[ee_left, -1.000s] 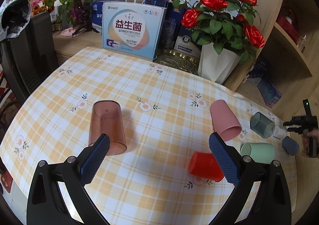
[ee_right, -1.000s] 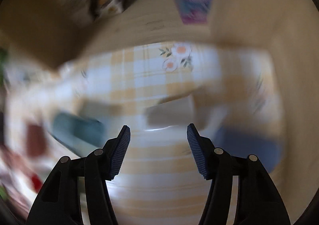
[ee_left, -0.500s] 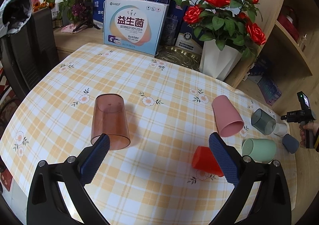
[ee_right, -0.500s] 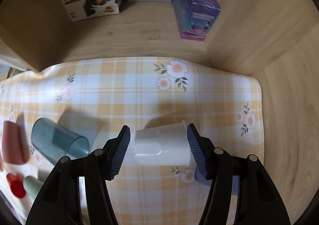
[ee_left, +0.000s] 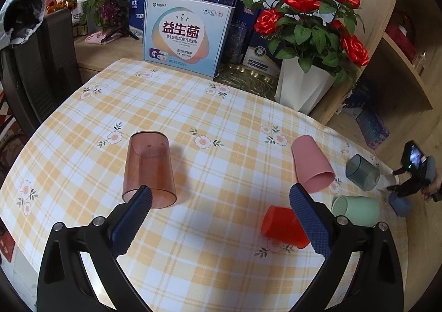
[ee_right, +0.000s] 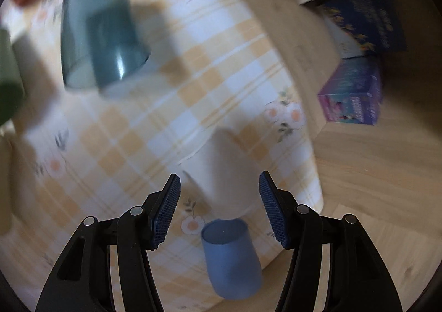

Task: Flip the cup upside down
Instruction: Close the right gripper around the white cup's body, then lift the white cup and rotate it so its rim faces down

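A white cup (ee_right: pixel 221 174) sits between the fingers of my right gripper (ee_right: pixel 219 208), tilted above the checked tablecloth; the view is blurred and the pads look slightly apart from it. A blue cup (ee_right: pixel 230 256) stands upside down just below it. My right gripper also shows at the table's far right in the left wrist view (ee_left: pixel 414 174). My left gripper (ee_left: pixel 221 218) is open and empty above the table, between a clear brown cup (ee_left: pixel 149 171) standing upside down and a red cup (ee_left: pixel 284 226).
A pink cup (ee_left: pixel 310 163), a dark teal cup (ee_left: pixel 362 171) (ee_right: pixel 99 33) and a green cup (ee_left: pixel 356 208) are on the table's right side. A white vase of red roses (ee_left: pixel 304 88), boxes (ee_left: pixel 185 36) and a wooden shelf (ee_left: pixel 400 69) stand behind.
My right gripper has swung round with the white cup between its fingers; the cup has turned from lying sideways to tilted upward. My left gripper has drawn back slightly, still open.
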`<control>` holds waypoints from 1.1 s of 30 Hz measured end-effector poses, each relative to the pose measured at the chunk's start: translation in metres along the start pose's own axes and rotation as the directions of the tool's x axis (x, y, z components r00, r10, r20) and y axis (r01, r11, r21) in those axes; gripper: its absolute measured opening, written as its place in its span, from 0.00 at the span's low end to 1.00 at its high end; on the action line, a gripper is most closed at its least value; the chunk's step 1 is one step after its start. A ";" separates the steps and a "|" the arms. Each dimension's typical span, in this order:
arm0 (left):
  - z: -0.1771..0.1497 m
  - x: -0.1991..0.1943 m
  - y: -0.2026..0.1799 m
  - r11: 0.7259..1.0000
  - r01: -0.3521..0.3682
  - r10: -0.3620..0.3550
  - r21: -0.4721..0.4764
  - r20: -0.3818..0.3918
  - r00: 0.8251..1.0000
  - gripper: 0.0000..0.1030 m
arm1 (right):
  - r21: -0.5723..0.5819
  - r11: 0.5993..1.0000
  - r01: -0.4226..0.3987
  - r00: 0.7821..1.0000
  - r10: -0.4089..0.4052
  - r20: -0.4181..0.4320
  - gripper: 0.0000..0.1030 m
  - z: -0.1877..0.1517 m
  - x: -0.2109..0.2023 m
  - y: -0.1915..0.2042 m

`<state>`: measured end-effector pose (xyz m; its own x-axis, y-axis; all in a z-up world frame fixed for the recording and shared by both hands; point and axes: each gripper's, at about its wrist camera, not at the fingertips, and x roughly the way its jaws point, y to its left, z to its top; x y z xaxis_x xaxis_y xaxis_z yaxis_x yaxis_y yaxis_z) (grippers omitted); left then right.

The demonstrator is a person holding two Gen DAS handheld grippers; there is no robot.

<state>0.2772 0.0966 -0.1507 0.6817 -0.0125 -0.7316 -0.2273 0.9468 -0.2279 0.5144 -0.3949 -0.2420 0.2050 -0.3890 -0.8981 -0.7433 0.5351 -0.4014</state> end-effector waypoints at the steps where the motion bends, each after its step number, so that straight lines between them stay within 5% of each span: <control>1: 0.000 0.000 -0.001 1.000 -0.004 0.004 0.007 0.000 1.000 0.94 | -0.037 0.998 0.043 0.999 -0.043 0.004 0.58 0.003 0.003 0.005; 17: -0.004 0.009 -0.009 1.000 -0.008 0.009 0.023 -0.038 0.999 0.94 | 0.130 0.986 0.104 0.994 -0.099 -0.049 0.58 0.033 0.039 -0.035; 21: -0.005 0.009 -0.011 1.000 -0.005 0.006 0.029 -0.042 0.999 0.94 | 0.217 0.974 0.068 0.996 -0.052 -0.077 0.59 0.035 0.049 -0.045; 28: -0.005 0.007 -0.010 1.000 -0.002 0.003 0.019 -0.038 0.999 0.94 | 0.461 0.886 -0.054 0.998 0.061 0.000 0.53 0.014 0.048 -0.071; 33: -0.007 0.002 -0.010 1.000 0.013 -0.013 0.007 -0.037 0.999 0.94 | 0.634 0.763 -0.125 0.988 0.039 0.149 0.53 -0.013 0.019 -0.076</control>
<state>0.2755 0.0852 -0.1545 0.6580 -0.0368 -0.7521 -0.2131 0.9489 -0.2328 0.5670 -0.4528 -0.2260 0.2688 -0.2520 -0.9297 -0.1889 0.9326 -0.3074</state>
